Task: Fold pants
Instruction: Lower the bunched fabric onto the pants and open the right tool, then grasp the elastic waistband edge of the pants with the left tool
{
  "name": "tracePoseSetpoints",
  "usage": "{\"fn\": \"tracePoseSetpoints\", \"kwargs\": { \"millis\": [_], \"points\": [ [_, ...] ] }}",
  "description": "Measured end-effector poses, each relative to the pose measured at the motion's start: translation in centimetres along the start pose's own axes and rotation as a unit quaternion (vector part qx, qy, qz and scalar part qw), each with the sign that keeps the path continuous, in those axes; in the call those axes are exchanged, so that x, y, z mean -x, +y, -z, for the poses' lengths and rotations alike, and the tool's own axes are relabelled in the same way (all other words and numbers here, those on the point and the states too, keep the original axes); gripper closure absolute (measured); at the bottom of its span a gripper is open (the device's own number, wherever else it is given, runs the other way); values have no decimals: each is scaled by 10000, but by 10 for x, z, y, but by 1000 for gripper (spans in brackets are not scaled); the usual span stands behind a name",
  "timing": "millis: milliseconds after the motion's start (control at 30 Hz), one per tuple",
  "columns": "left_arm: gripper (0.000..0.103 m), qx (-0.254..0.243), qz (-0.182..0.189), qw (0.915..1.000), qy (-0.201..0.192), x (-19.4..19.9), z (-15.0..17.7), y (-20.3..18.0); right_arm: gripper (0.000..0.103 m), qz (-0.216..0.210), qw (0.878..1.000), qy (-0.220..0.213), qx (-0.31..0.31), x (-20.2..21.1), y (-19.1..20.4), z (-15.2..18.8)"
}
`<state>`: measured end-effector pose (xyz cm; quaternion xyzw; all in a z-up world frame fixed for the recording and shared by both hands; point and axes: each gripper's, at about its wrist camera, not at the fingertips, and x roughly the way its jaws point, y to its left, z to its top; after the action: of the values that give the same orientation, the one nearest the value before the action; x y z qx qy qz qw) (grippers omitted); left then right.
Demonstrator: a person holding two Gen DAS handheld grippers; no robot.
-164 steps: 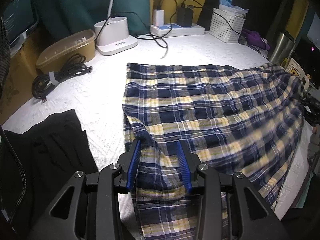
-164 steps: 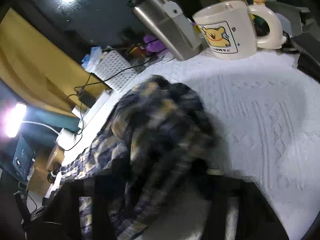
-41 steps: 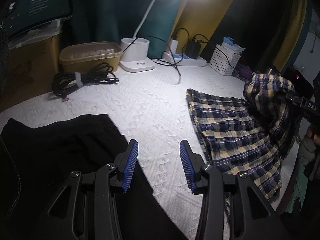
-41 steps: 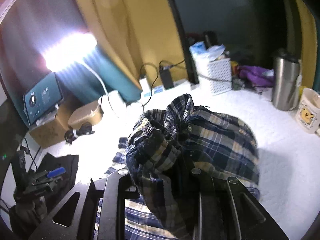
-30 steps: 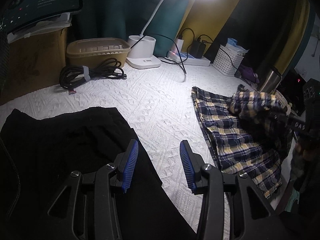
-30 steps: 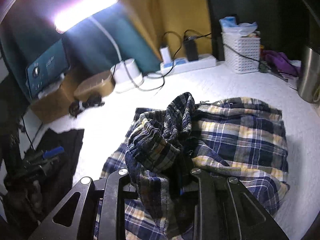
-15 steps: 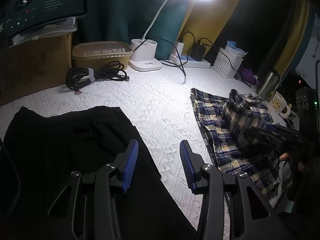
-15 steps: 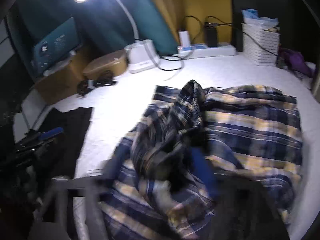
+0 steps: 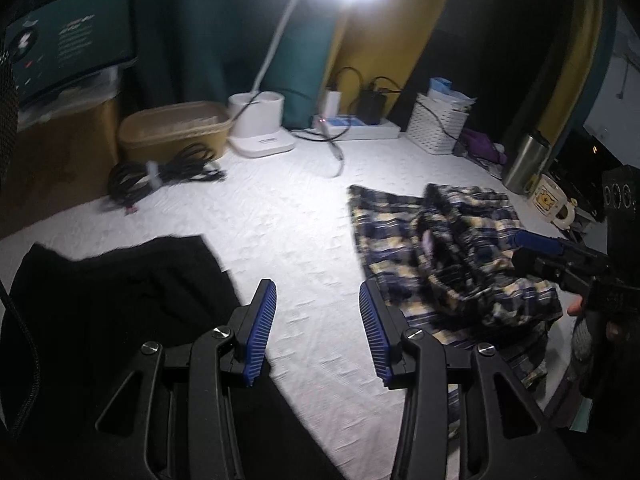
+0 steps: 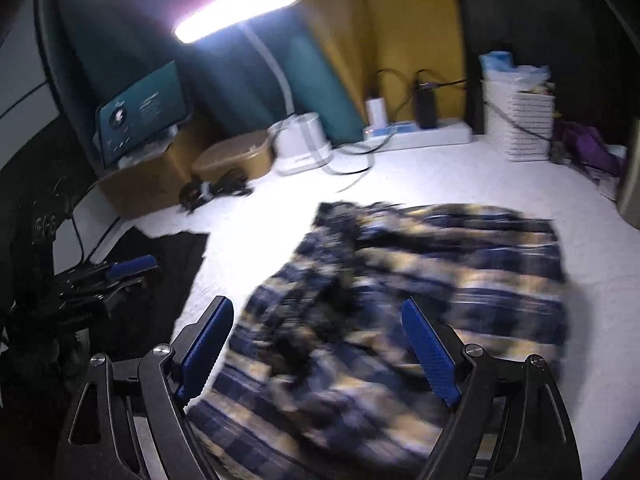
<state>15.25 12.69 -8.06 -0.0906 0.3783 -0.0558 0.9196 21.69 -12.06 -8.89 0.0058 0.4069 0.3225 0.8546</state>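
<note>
Plaid pants [image 10: 420,292] lie bunched on the white surface [image 9: 280,216], directly ahead of the right gripper [image 10: 320,352]. Its jaws stand wide apart, released, with the blurred cloth showing between them but not clamped. The left gripper [image 9: 318,328] hovers over bare surface, jaws parted and empty, just beside a black garment [image 9: 120,304]. Farther back sit a coiled cable [image 9: 164,176], a tan container [image 9: 176,130], a lamp base [image 9: 260,128], a power strip [image 9: 360,128] and a white basket [image 9: 440,128].
</note>
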Motion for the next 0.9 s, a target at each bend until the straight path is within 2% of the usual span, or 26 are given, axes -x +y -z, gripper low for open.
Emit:
{"fn": "tracePoseSetpoints", "kwargs": {
  "millis": [67,100,167,300,467,567,600,633,667,700,800,900],
  "points": [
    [58,-92,70,9999,-4,-4,-5,-14,16,91,9998,-81,-139,9,-17,2],
    [49,-152,129,9998,-10,-6,-8,-23,16,161,9995,-143,-243,13,-27,3],
    [39,-229,212,9995,-32,-10,-12,-38,16,254,9986,-218,-414,23,-47,8],
    [38,-442,391,9983,16,-25,-20,-74,16,432,9961,-293,-705,38,-85,20],
    [38,-686,614,9954,266,-51,-22,-115,16,576,9929,-292,-998,51,-123,36],
    [38,-928,553,9929,492,-72,-17,-132,16,623,9907,-325,-1167,57,-143,46],
    [43,-967,520,9922,594,-80,-15,-135,16,632,9900,-344,-1213,59,-148,48],
    [51,-1007,531,9914,641,-86,-12,-136,16,635,9895,-358,-1252,60,-151,50],
    [66,-1021,471,9913,688,-90,-11,-135,16,637,9888,-367,-1297,61,-155,53],
    [71,-989,393,9915,745,-94,-10,-133,16,633,9884,-367,-1335,61,-158,55],
    [84,-787,448,9934,706,-87,-12,-120,16,606,9878,-345,-1391,58,-161,58],
    [87,-759,339,9951,532,-71,-15,-113,16,542,9885,-313,-1378,54,-159,59]
  ]
}}
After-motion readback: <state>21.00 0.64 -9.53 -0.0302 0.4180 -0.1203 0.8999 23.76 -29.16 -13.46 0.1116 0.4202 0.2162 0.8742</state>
